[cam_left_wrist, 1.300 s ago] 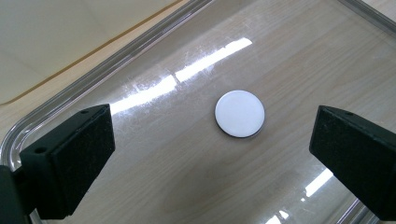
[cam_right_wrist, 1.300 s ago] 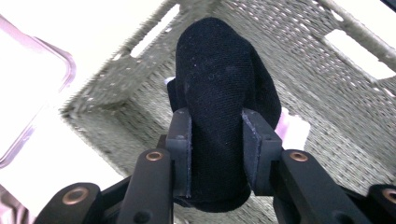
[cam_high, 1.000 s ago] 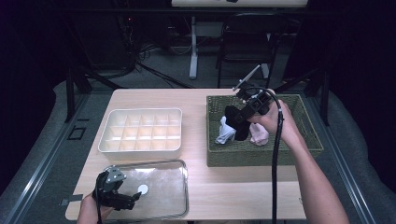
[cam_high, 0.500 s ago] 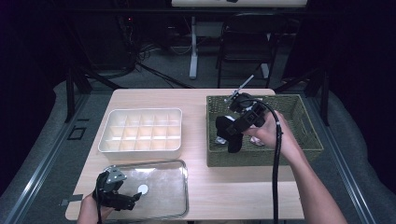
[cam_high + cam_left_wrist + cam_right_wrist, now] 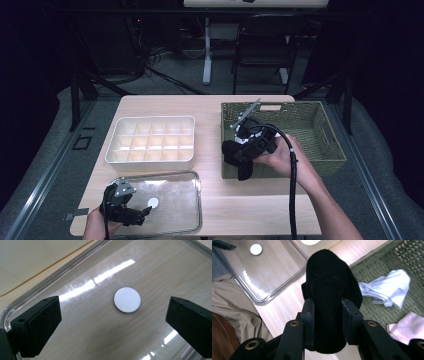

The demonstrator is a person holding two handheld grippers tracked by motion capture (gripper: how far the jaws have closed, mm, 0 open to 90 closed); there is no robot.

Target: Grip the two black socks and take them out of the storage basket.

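My right gripper [image 5: 241,161] is shut on a rolled black sock [image 5: 236,152], held over the front left wall of the green wicker basket [image 5: 327,152]. In the right gripper view the black sock [image 5: 329,282] bulges up between the pads [image 5: 308,313]. Behind it a white cloth [image 5: 389,290] and a pink cloth [image 5: 409,327] lie in the basket [image 5: 412,260]. My left gripper [image 5: 137,215] rests open at the near left, over a clear tray [image 5: 192,200]. A white disc [image 5: 127,300] lies on the clear tray [image 5: 50,282] between the wide-apart jaws.
A white box [image 5: 150,140] divided into several compartments stands at the table's middle left, behind the clear tray. Bare wood runs between the tray and the basket. The table's near edge is close to both hands.
My right gripper has carried the black sock from above the basket's middle leftward and nearer, to the basket's front left wall. The left gripper has not moved.
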